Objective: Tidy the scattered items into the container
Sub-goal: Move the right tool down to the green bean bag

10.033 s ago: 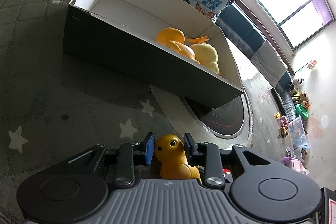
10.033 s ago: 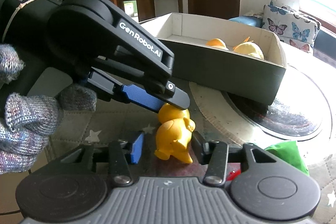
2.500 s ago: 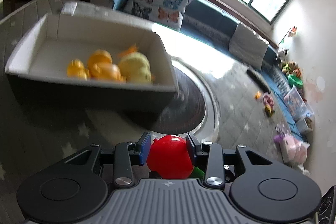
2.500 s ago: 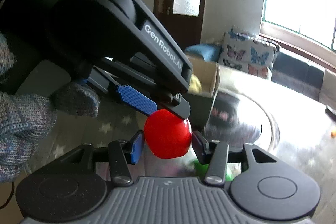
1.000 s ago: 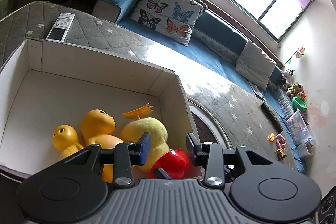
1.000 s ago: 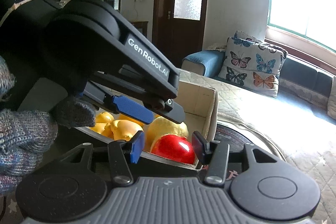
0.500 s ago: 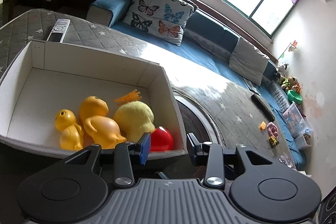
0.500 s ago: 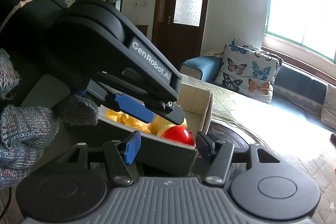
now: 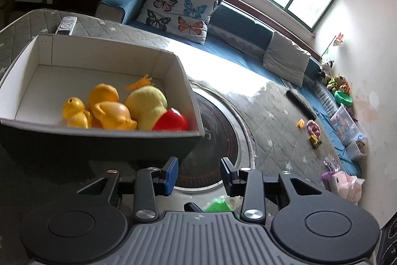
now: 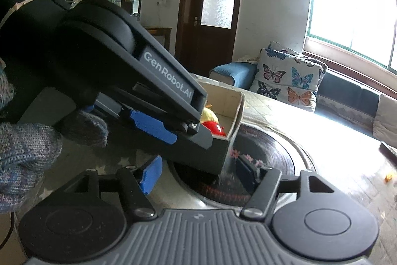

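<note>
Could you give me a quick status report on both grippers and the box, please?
Left gripper open, empty. Right gripper open, empty. Red toy in box beside yellow plush. Green item below left gripper, not boxed.

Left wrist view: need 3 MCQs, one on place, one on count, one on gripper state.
1. Where is the red toy?
A. on the sofa
B. in the box, at its right end beside the plush duck
C. between the left gripper's fingers

2. How many toys lie in the box?
A. two
B. four
C. six

3. The left gripper is:
A. open and empty
B. shut on the red toy
C. shut on the box wall

Key: 1 B, red toy sits inside the wall; 2 B, two orange-yellow ducks, plush, red toy; 3 A, nothing is between its parted fingers.
</note>
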Tool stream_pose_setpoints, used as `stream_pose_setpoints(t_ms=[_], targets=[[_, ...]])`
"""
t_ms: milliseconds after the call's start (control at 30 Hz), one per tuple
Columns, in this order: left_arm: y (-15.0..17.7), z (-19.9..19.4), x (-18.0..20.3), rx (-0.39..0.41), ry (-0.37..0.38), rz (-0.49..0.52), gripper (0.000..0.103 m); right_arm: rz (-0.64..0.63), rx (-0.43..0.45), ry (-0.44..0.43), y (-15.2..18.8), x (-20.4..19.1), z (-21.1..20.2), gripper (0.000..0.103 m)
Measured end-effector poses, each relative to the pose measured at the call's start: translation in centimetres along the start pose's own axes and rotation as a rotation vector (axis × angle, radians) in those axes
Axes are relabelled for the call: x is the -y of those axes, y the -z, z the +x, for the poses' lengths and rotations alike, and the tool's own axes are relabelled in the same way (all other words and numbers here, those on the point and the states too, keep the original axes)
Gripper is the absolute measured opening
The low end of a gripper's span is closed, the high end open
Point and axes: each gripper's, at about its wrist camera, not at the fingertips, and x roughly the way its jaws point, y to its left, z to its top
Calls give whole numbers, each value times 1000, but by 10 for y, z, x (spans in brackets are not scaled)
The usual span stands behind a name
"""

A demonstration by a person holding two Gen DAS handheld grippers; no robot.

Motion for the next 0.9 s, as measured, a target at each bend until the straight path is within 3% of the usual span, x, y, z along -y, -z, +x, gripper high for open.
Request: stream_pose_setpoints(t_ms=[533, 900], targets=[[47, 7, 10, -82, 11, -2, 40, 88, -67, 71, 54, 15, -34, 71], [44, 18, 10, -100, 15, -24, 40, 125, -102, 71, 75, 23, -28, 71]])
